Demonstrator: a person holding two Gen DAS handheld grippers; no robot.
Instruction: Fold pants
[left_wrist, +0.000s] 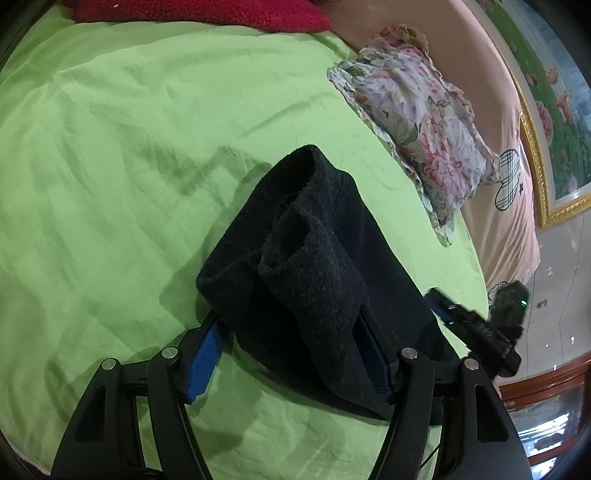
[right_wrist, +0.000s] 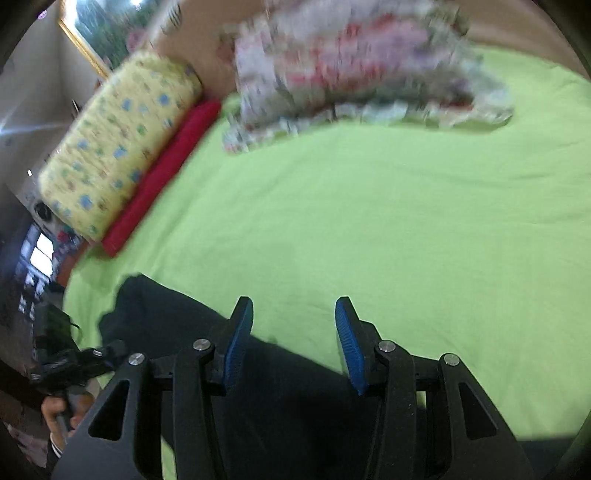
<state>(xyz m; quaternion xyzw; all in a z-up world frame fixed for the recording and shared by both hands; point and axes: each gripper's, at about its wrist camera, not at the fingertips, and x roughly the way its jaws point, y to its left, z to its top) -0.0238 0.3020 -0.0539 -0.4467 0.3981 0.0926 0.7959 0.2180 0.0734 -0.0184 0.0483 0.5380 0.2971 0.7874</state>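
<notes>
now left tool (left_wrist: 291, 328) around black pants (left_wrist: 314, 258), right tool (right_wrist: 294, 310) agape

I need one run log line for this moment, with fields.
step: fold pants | left tongs: around black pants, grip unclear | right tongs: open, empty | surface: green sheet

A home bedroom. A bed with a lime-green sheet (left_wrist: 110, 147) holds a floral pillow (left_wrist: 417, 122), a yellow patterned bolster (right_wrist: 118, 144) and a red blanket (right_wrist: 166, 173). A gold-framed picture (left_wrist: 546, 122), possibly a flower landscape, hangs behind.
</notes>
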